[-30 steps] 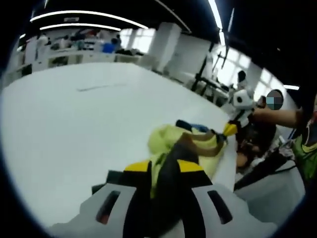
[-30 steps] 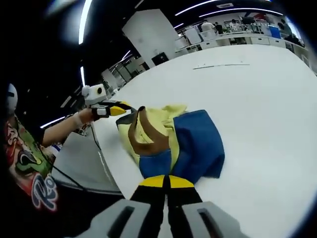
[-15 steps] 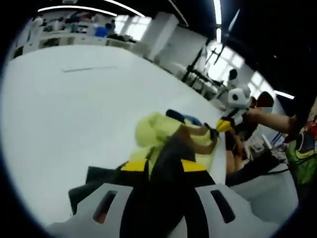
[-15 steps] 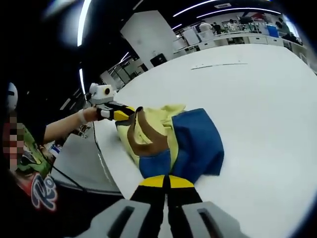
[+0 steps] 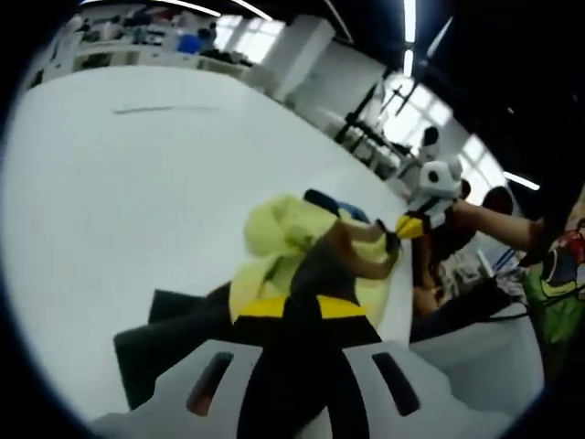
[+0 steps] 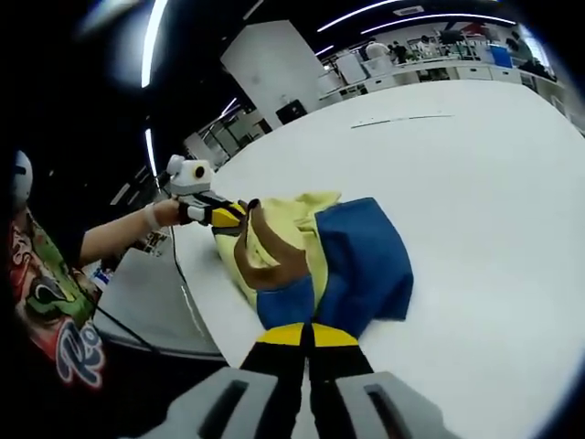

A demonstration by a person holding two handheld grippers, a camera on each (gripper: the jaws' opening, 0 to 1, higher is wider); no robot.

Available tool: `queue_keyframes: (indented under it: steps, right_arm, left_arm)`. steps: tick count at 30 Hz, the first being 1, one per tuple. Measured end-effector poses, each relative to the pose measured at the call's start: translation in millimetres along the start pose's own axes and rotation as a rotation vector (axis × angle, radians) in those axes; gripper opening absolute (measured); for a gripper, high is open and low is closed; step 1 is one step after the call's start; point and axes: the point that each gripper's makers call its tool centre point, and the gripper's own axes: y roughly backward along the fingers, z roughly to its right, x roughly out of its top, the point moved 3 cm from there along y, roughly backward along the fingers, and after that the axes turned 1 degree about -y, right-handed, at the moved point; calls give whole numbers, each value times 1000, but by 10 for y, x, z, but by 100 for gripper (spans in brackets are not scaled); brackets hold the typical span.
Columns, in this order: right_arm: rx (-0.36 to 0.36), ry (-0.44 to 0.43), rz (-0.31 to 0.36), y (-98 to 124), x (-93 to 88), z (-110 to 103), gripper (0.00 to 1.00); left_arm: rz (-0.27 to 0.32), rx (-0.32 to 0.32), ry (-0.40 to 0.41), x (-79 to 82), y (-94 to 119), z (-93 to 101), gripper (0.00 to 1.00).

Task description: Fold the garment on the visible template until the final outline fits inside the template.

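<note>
Table (image 6: 475, 183): a wide white surface is being used as the work area; a thin dark line, possibly part of the template, is being seen far beyond the fingers in both views, well apart from the garment.

Garment (image 6: 315, 261): a yellow, blue and brown piece is lying bunched near the table's edge, directly ahead of the right gripper's fingers and running away from them; its long axis is being stretched between the two grippers. A dark patch (image 5: 160, 343), either part of the garment or something under it, is lying just left of the left gripper's fingers.

Right gripper (image 6: 306, 337): its yellow-tipped fingers are being held together, clamped on the blue hem of the garment at the near end.

Left gripper (image 5: 297, 309): its fingers are being pressed together on the yellow and dark cloth at the opposite end; in the right gripper view it (image 6: 224, 214) is being seen at the garment's far left corner.

Deciding relation: each end of the garment is being gripped, so neither gripper is nearer; the cloth is spanning from one pair of fingers to the other.

Judged next step: the held garment is likely needing to be carried away from the edge and spread before folding; the fold itself is not yet being formed.
</note>
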Motion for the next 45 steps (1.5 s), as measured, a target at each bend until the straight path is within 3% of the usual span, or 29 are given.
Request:
queue_keyframes:
  steps: [4, 12, 20, 26, 31, 37, 45]
  right_arm:
    - [0, 6, 0, 0, 8, -6, 0]
    - [-4, 17, 17, 34, 56, -38, 0]
    - [-22, 63, 96, 148, 319, -104, 0]
    - [-38, 140, 167, 229, 657, -210, 0]
    - [-34, 209, 250, 329, 1050, -385, 0]
    - [-26, 288, 336, 405, 1522, -573, 0]
    - [-26, 381, 381, 399, 2012, -687, 0]
  left_arm:
    - [9, 13, 8, 5, 40, -9, 0]
    - [25, 34, 31, -3, 57, -16, 0]
    - [115, 65, 12, 170, 270, 88, 0]
    - [198, 85, 3, 329, 451, 168, 0]
    - [294, 117, -3, 535, 664, 197, 0]
    - [409, 147, -16, 837, 932, 235, 0]
    - [537, 191, -61, 1292, 1261, 243, 0]
